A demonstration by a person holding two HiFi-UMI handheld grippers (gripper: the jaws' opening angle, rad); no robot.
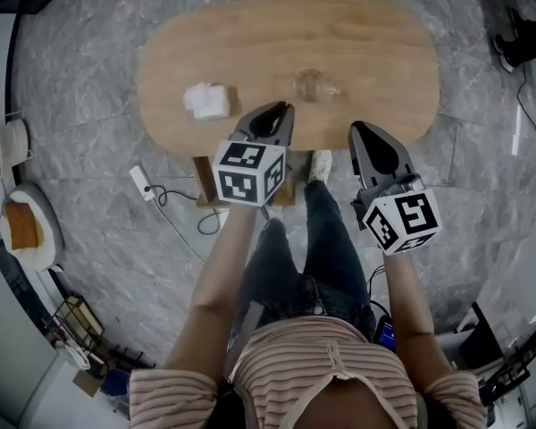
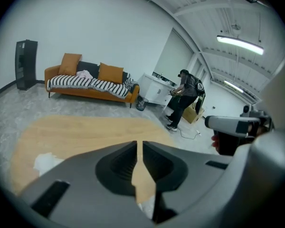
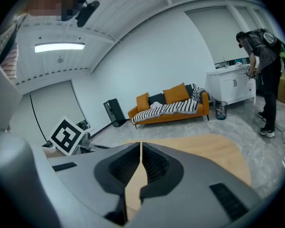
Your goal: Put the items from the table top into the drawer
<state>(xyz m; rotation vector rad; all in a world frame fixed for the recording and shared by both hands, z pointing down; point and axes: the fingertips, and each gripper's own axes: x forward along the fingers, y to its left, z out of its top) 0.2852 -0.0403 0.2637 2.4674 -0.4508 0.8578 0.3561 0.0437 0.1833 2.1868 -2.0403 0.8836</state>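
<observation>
At the left of the oval wooden table point(image 1: 375, 43) lies a crumpled white lump point(image 1: 206, 101), paper or cloth, too soft in outline to tell which; the left gripper point(image 1: 284, 108) hangs over the near edge just right of it, jaws pressed together with nothing between them; a clear glass object point(image 1: 318, 86) sits mid-table, its shape hard to make out; the right gripper point(image 1: 358, 127), also over the near edge, is likewise closed and empty; the tabletop hides most of what stands beneath it.
</observation>
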